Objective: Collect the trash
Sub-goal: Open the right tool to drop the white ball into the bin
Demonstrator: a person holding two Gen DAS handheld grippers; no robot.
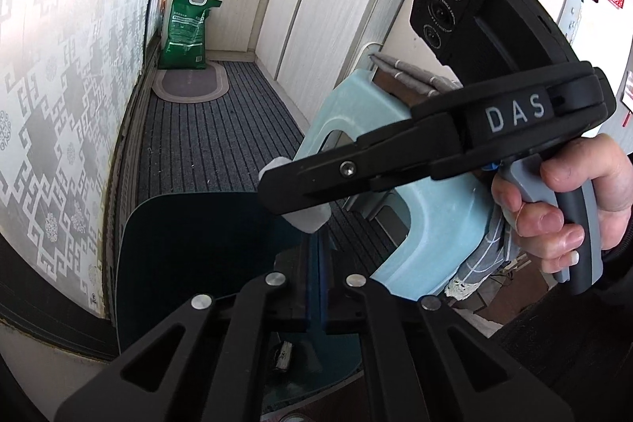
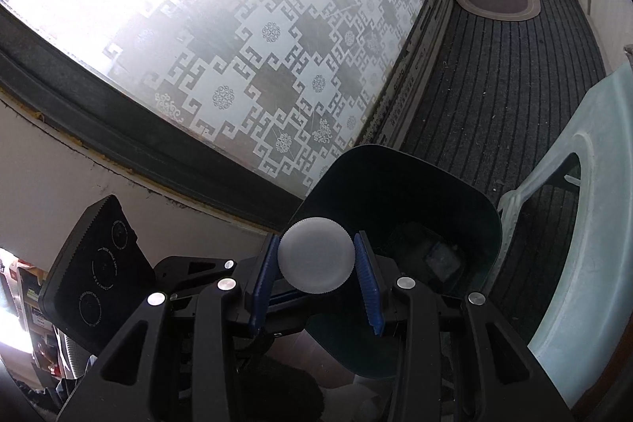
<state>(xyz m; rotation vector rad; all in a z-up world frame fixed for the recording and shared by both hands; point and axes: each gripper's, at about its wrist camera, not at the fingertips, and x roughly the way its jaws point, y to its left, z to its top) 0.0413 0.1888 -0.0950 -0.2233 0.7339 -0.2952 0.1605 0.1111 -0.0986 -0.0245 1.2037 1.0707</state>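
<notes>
A dark green trash bin (image 1: 178, 244) (image 2: 415, 208) stands open on the floor beside the frosted glass. Some scraps (image 2: 439, 256) lie at its bottom. My right gripper (image 2: 316, 248) is shut on a round white ribbed cap (image 2: 315, 263), which hangs over the bin's near rim. In the left wrist view a hand holds that gripper (image 1: 292, 192) side-on above the bin, and the white cap (image 1: 310, 220) pokes out from between its fingers. My left gripper (image 1: 316, 283) hovers over the bin too. Its blue pads are pressed together and I see nothing between them.
A pale blue plastic stool (image 1: 395, 224) (image 2: 585, 224) stands right of the bin, with cloth draped on it. Farther along the striped floor mat (image 1: 221, 129) are an oval rug (image 1: 190, 82), a green sack (image 1: 186, 34) and white cabinets (image 1: 316, 26). Patterned glass (image 2: 237, 46) borders the left.
</notes>
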